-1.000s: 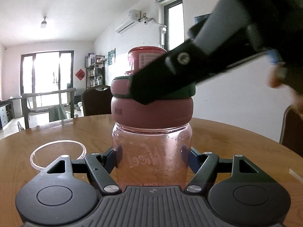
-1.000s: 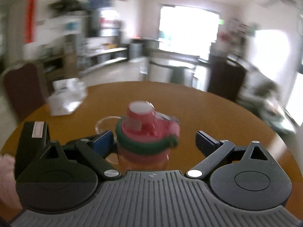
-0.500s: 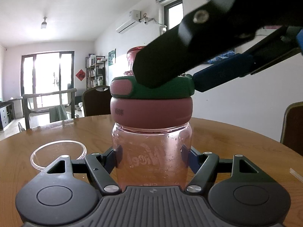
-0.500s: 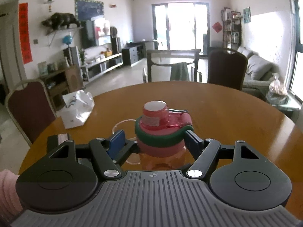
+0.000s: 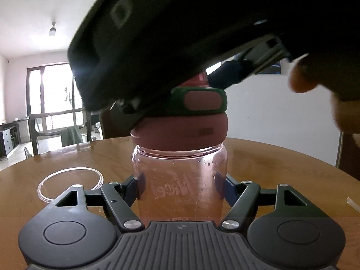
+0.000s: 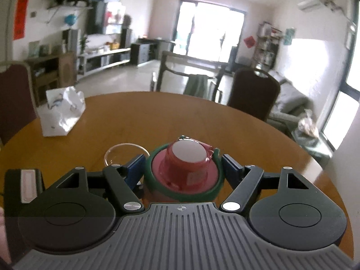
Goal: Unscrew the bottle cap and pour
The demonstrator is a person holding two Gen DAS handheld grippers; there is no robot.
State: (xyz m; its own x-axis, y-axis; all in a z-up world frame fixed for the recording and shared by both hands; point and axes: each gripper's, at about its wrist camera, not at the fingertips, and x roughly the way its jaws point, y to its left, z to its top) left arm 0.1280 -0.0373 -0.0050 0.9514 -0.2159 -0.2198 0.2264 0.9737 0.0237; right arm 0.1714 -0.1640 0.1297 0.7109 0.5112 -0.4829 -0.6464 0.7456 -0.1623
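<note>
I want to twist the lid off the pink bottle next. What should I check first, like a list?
1. Bottle held still: ok. The left gripper has its fingers pressed on both sides of the body.
2. Bottle upright on the table: ok.
3. Right gripper around the lid: ok, one finger on each side of the green ring.
4. Lid squeezed tightly: cannot tell. The fingers look right against the ring, but firm contact is not clear.
5. Lid already loosened: cannot tell; it sits level on the bottle.
6. Glass dish ready for pouring: ok, it sits beside the bottle.
</note>
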